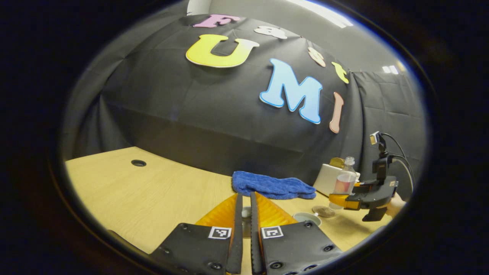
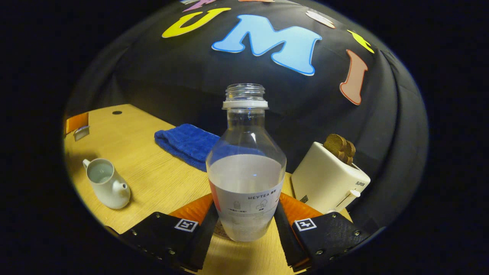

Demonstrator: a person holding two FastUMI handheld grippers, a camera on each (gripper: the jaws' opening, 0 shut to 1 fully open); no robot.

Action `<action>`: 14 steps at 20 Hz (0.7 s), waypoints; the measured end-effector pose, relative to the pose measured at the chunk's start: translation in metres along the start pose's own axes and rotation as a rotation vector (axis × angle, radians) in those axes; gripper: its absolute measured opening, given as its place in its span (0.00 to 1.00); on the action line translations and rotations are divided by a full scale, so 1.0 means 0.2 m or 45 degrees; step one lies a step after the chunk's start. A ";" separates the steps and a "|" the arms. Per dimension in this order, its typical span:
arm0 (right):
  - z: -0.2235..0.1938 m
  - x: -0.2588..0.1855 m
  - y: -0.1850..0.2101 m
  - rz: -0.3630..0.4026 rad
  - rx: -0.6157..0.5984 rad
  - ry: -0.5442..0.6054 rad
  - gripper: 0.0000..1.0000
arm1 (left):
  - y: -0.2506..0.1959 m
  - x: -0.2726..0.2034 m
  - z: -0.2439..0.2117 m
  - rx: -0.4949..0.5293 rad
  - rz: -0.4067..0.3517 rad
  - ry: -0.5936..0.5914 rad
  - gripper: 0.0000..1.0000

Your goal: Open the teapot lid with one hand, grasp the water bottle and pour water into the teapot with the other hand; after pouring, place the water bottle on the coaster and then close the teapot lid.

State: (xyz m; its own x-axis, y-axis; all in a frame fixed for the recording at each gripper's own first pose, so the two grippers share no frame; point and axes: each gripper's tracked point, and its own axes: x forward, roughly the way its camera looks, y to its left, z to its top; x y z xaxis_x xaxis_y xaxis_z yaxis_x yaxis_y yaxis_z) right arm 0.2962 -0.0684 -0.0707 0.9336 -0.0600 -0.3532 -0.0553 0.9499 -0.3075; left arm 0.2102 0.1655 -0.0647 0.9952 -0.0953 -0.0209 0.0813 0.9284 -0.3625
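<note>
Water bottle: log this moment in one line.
right gripper grips water bottle upright | teapot open, holds water | left gripper pinches lid

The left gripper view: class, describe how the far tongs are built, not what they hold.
The right tongs have a dark, boxy body, a small camera on an upright post above, and black cables looping off it. A hand shows behind the body.

Water bottle (image 2: 245, 164): clear glossy plastic, smooth, matt paper-like label band round lower body. Teapot (image 2: 107, 188): glazed white ceramic look, smooth, soft sheen. Table (image 2: 153, 179): pale wood-grain top, matt. Towel (image 2: 187, 143): blue terry cloth, fuzzy, rough pile. Toaster (image 2: 328, 181): cream plastic shell, smooth, satin. Toast slices (image 2: 340, 147): brown, coarse, dull. Coaster (image 1: 323, 211): brownish disc, material unclear.
</note>
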 end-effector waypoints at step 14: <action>-0.04 0.11 0.02 0.074 0.306 -0.011 0.77 | 0.00 0.00 0.00 0.011 -0.007 0.005 0.18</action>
State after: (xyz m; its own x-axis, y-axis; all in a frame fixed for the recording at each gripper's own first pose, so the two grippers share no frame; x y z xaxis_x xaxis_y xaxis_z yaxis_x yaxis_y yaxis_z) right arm 0.3133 -0.0674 -0.0864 0.9343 -0.0018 -0.3566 -0.0239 0.9974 -0.0676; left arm 0.2106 0.1652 -0.0639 0.9946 -0.1018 -0.0223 0.0874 0.9310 -0.3545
